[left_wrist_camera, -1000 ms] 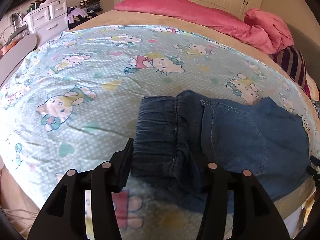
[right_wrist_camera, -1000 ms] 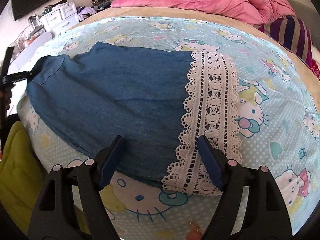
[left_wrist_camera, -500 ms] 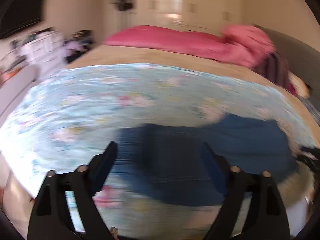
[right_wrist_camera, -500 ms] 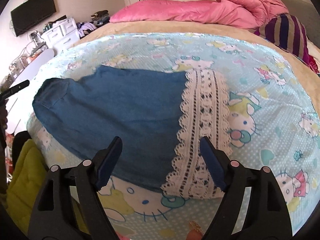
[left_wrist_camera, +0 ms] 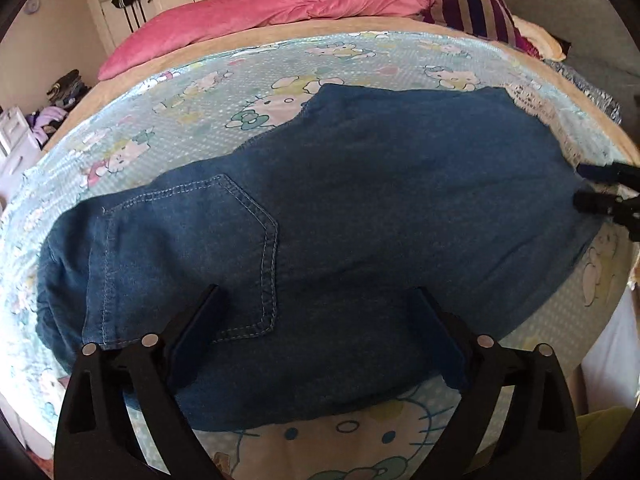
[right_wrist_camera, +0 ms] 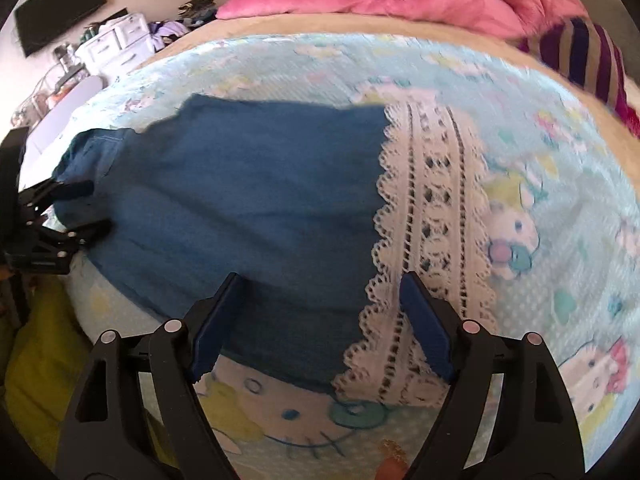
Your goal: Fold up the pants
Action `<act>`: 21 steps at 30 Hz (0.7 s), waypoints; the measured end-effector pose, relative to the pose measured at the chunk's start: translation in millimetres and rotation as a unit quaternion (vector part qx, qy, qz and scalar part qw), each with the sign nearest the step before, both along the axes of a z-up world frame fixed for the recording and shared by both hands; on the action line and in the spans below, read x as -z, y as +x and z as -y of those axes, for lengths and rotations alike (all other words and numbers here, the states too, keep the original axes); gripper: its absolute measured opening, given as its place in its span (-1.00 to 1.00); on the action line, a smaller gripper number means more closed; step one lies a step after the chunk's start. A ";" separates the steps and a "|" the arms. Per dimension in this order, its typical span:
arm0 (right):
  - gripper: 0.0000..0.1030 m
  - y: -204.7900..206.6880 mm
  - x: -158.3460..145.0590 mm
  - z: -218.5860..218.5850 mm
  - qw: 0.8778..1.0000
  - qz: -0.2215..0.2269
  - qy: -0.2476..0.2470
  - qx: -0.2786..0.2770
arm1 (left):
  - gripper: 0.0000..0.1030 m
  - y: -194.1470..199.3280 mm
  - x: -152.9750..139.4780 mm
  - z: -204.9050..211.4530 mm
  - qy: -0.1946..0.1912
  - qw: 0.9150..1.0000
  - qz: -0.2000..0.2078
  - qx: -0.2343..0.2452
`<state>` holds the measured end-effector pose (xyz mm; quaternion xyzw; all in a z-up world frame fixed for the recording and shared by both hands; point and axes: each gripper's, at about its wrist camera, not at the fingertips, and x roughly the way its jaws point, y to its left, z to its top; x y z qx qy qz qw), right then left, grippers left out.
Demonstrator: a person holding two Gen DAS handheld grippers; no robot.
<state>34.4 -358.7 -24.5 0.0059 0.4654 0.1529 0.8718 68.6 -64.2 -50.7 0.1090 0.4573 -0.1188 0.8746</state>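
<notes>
Blue denim pants (left_wrist_camera: 360,200) lie flat across the cartoon-cat bedsheet (left_wrist_camera: 200,100), back pocket (left_wrist_camera: 224,248) up, elastic waistband (left_wrist_camera: 60,280) at the left. The white lace hem (right_wrist_camera: 432,208) is at the other end. My left gripper (left_wrist_camera: 316,300) hovers over the seat beside the pocket; its jaws are opening, the denim lies under them, and the pads grip nothing. My right gripper (right_wrist_camera: 320,284) stands open over the near edge of the leg where denim meets lace. Each gripper shows at the edge of the other's view: the right gripper (left_wrist_camera: 592,188) and the left gripper (right_wrist_camera: 86,208).
A pink duvet (left_wrist_camera: 280,8) and a striped pillow (left_wrist_camera: 476,12) lie at the head of the bed. White drawers (right_wrist_camera: 116,44) and a wall screen (right_wrist_camera: 60,12) stand beyond the left side. A yellow-green cloth (right_wrist_camera: 36,360) hangs below the bed's near edge.
My left gripper let go of the bunched waistband, opened wide and swept along the pants to the pocket area. The waist now lies flat. The right gripper has barely moved.
</notes>
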 end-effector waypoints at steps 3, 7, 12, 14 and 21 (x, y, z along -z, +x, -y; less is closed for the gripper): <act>0.43 -3.5 -4.3 -5.4 1.000 0.005 -0.015 -0.009 | 0.82 -1.7 -3.6 -1.8 -0.010 1.000 0.003 -0.002; 0.44 -1.8 -19.1 -1.6 0.999 0.028 0.022 -0.006 | 0.83 -7.4 -29.0 -6.9 -0.055 0.997 0.046 0.002; 0.44 12.1 -30.0 -14.8 0.998 0.045 0.023 -0.024 | 0.85 20.3 -52.0 -7.3 -0.082 0.995 0.057 -0.004; 0.44 17.6 -33.0 -20.1 0.998 0.049 0.022 -0.035 | 0.85 38.5 -55.1 -4.6 -0.087 0.995 0.050 -0.007; 0.44 40.5 -30.2 -28.1 0.998 0.044 0.009 -0.042 | 0.84 114.4 -55.2 10.8 -0.101 0.995 0.019 0.010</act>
